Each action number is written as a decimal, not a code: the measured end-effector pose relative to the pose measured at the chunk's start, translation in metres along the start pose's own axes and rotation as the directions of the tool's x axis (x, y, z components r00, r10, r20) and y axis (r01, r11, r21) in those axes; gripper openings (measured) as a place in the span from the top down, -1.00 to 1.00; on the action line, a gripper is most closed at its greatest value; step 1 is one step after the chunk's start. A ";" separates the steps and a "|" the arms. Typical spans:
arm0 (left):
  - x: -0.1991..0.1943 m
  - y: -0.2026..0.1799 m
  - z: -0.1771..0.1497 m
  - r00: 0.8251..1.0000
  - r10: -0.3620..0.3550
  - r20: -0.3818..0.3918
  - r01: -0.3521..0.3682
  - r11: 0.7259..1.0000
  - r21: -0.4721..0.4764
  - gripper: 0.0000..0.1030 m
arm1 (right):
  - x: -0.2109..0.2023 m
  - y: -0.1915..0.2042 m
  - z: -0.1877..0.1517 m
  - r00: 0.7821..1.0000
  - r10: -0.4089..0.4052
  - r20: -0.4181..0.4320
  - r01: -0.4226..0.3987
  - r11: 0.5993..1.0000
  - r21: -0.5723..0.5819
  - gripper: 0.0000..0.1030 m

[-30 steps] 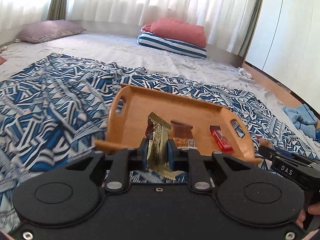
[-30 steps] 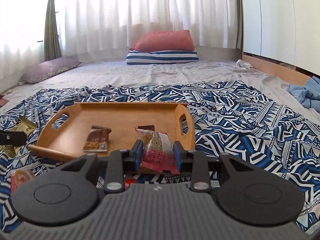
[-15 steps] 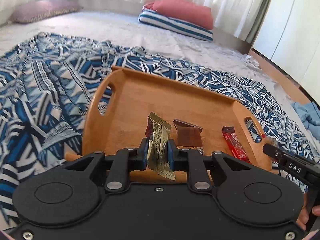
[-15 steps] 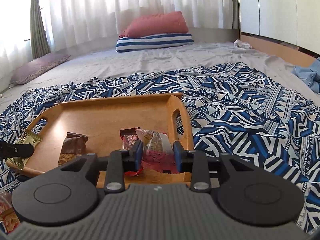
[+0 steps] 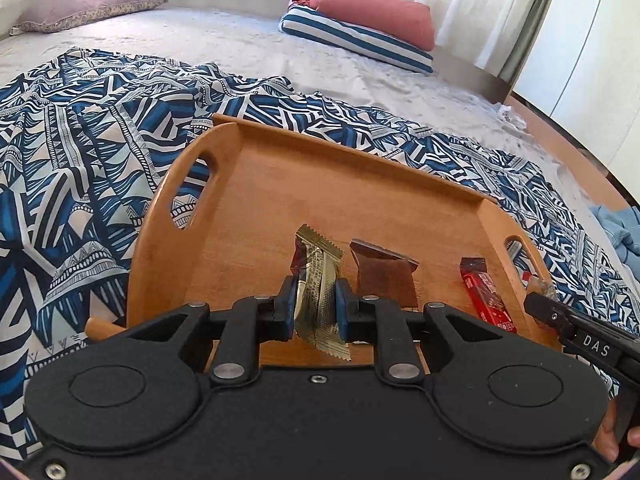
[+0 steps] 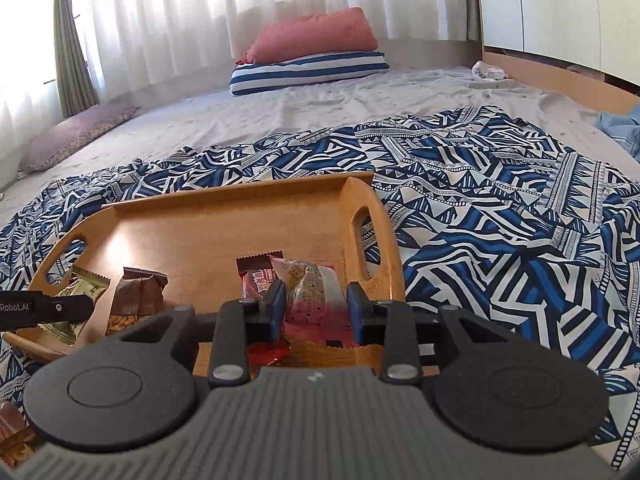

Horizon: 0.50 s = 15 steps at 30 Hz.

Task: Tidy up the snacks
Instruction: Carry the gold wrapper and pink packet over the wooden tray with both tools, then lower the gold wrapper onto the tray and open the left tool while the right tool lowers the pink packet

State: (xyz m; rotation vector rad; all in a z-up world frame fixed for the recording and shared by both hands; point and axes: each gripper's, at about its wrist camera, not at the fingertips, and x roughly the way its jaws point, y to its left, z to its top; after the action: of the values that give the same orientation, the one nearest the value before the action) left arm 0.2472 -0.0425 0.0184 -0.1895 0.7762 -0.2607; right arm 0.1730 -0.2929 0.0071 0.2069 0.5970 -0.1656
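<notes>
A wooden tray (image 5: 280,184) with handle cutouts lies on a blue patterned blanket; it also shows in the right wrist view (image 6: 208,224). My left gripper (image 5: 316,306) is shut on a gold snack packet (image 5: 318,276) and holds it over the tray's near left part. My right gripper (image 6: 316,308) is shut on a pink-and-white snack packet (image 6: 312,288) over the tray's near right part. A brown snack packet (image 5: 384,276) and a red bar (image 5: 482,296) lie in the tray; they also show in the right wrist view, brown packet (image 6: 138,292), red bar (image 6: 258,276).
The blue patterned blanket (image 5: 80,168) covers a grey bed surface. A red pillow on a striped one (image 6: 312,52) lies far back, a purple pillow (image 5: 80,10) at far left. More snack packets (image 6: 12,436) lie at the lower left of the right wrist view.
Both grippers have moved forward and over the tray, each still holding its packet. The tray looks larger and closer in both views.
</notes>
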 end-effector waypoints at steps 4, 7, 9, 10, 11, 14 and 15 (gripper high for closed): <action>0.004 -0.002 0.001 1.000 0.000 0.003 0.000 1.000 0.005 0.64 | 0.004 0.001 0.000 1.000 -0.006 -0.002 0.006 1.000 -0.009 0.27; 0.008 -0.004 0.001 1.000 0.002 0.003 -0.002 1.000 0.011 0.64 | 0.008 0.001 0.000 1.000 -0.009 -0.005 0.009 1.000 -0.011 0.27; 0.009 -0.005 0.001 1.000 0.003 0.002 -0.003 1.000 0.013 0.64 | 0.010 0.001 -0.001 1.000 -0.011 -0.009 0.011 1.000 -0.012 0.27; 0.011 -0.006 0.001 1.000 0.004 0.002 -0.004 1.000 0.013 0.64 | 0.011 0.001 -0.001 1.000 -0.012 -0.010 0.012 1.000 -0.013 0.27; 0.011 -0.006 0.001 1.000 0.005 0.002 -0.005 1.000 0.013 0.64 | 0.011 0.001 -0.001 1.000 -0.012 -0.012 0.012 1.000 -0.013 0.27; 0.014 -0.006 0.002 1.000 0.006 0.001 -0.006 1.000 0.011 0.64 | 0.014 0.001 -0.002 1.000 -0.013 -0.016 0.012 1.000 -0.011 0.27; 0.014 -0.006 0.002 1.000 0.005 0.001 -0.005 1.000 0.010 0.64 | 0.014 0.001 -0.002 1.000 -0.012 -0.017 0.012 1.000 -0.012 0.27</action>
State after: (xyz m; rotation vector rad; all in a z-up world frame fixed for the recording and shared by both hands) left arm 0.2573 -0.0523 0.0117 -0.1784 0.7744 -0.2599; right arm 0.1836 -0.2924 -0.0028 0.1935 0.6165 -0.1722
